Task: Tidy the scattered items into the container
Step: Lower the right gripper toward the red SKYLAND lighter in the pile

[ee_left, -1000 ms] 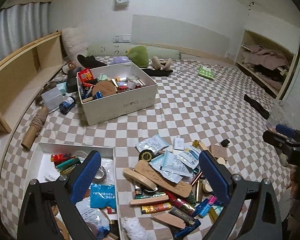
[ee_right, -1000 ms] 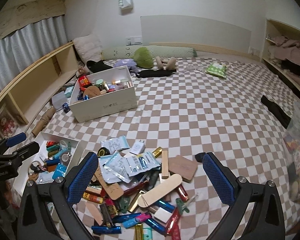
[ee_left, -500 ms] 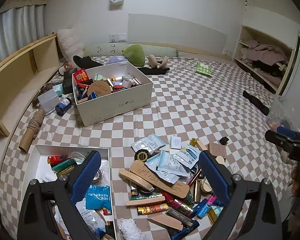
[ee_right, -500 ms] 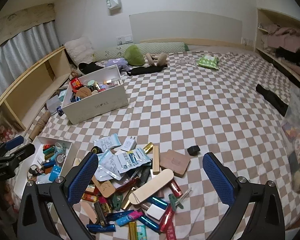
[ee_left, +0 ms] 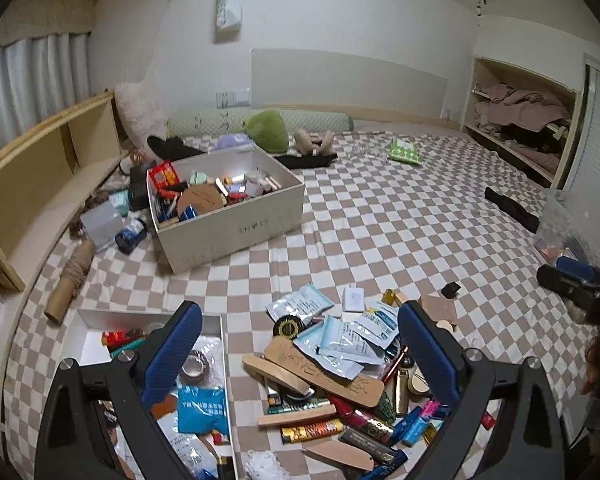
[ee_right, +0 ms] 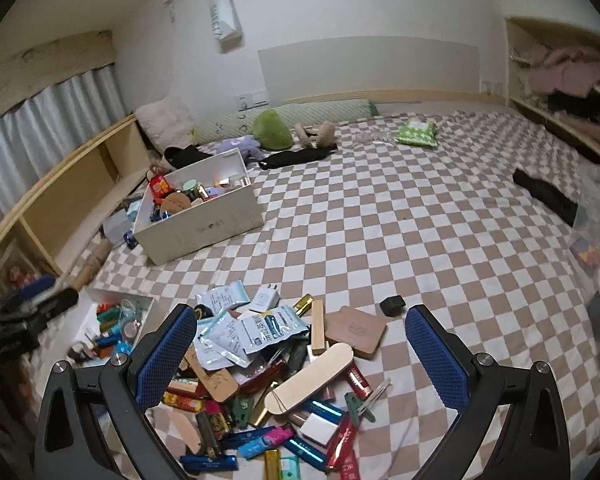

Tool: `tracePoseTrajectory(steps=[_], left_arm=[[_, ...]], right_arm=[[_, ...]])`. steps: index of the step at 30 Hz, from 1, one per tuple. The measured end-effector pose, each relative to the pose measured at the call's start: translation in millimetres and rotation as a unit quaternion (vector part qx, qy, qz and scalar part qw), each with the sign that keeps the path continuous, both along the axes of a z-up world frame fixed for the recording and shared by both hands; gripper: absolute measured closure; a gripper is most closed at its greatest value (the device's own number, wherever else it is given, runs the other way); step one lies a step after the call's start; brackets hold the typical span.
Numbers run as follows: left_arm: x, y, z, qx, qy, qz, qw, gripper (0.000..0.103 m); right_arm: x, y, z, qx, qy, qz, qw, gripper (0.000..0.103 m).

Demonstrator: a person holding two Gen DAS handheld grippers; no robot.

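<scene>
A pile of scattered small items (ee_left: 340, 364) lies on the checkered bed: sachets, wooden pieces, tubes and bars. It also shows in the right wrist view (ee_right: 272, 372). A white box (ee_left: 228, 208) holding several items stands behind it, also in the right wrist view (ee_right: 204, 216). A shallow white tray (ee_left: 100, 324) with items lies left of the pile. My left gripper (ee_left: 300, 348) is open and empty above the pile. My right gripper (ee_right: 300, 356) is open and empty above the pile.
A wooden shelf (ee_left: 40, 168) runs along the left. A cardboard roll (ee_left: 70, 280), a jar and a clear box lie beside the white box. Pillows and plush toys (ee_left: 268, 130) lie at the head. A black cloth (ee_left: 512, 208) lies right.
Both views have tilted up and pulled back slightly, so the white box and the pile sit lower in the frames. Both grippers stay open and empty.
</scene>
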State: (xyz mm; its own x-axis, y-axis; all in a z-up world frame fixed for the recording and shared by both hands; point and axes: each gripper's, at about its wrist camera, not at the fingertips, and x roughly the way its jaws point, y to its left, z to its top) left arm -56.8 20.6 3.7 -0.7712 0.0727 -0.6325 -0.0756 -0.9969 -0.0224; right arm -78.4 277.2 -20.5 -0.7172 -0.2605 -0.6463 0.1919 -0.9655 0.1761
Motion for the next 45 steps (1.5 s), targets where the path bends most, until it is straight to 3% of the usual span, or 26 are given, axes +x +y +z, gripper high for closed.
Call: tracePoseTrajectory(steps=[3, 8, 14, 20, 28, 32, 37, 45], left_arm=[[2.2, 5.4, -2.8, -0.020, -0.001, -0.018, 0.9996, 0.004], [3.5, 8.9, -11.5, -0.024, -0.024, -0.052, 0.9981, 0.000], [2.5, 6.9, -23.9, 0.011, -0.057, -0.081, 0.9950, 0.000], [2.1, 6.6, -36.6, 0.028, -0.090, -0.095, 0.9910, 0.000], [8.9, 7.6, -63.7, 0.025, -0.151, -0.110, 0.9821, 0.000], [16.5, 9.7, -73.6, 0.012, -0.163, -0.119, 0.9794, 0.000], [26.3, 10.1, -84.3, -0.001, -0.178, -0.121, 0.9767, 0.000], [34.5, 12.7, -77.0, 0.000, -0.167, -0.130, 0.9774, 0.000]], right_arm=[[1.1, -10.6, -7.0, 0.042, 0.011, 0.025, 0.999, 0.000], [-14.9, -9.8, -34.7, 0.065, -0.032, 0.053, 0.996, 0.000], [-27.1, 2.4, -65.0, 0.092, -0.087, 0.048, 0.991, 0.000], [-28.1, 16.6, -95.0, 0.074, -0.160, 0.023, 0.984, 0.000], [-13.9, 17.7, -136.5, 0.079, -0.224, 0.054, 0.970, 0.000], [-12.9, 27.7, -152.9, 0.079, -0.252, 0.048, 0.963, 0.009], [-5.5, 34.2, -169.5, 0.103, -0.273, 0.055, 0.955, 0.009], [17.3, 7.4, -187.6, 0.198, -0.273, 0.145, 0.930, 0.009]])
